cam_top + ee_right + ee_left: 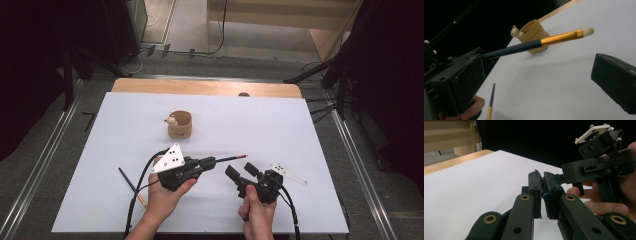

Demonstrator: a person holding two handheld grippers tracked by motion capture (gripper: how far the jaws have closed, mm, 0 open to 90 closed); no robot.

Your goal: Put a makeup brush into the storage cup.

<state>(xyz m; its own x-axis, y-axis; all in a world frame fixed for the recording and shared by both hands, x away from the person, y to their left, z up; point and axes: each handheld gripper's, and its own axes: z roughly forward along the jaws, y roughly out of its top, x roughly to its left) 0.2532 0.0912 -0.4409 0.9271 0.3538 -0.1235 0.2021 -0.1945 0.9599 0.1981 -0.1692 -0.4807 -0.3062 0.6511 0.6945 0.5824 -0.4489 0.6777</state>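
High view: left gripper point(209, 162) has its jaws closed on a makeup brush point(231, 158) — handle pinched, gold ferrule and pale bristles sticking out right, above the white table point(280, 125). Right gripper point(242, 172) sits just beside it, jaws wide apart, empty. Tan cup point(180, 124) stands farther back. Second brush point(132, 186), probably same kind, lies by the left hand point(165, 197).

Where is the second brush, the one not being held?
In the high view the loose brush lies flat on the white table, near its left front edge, just left of the person's left forearm.
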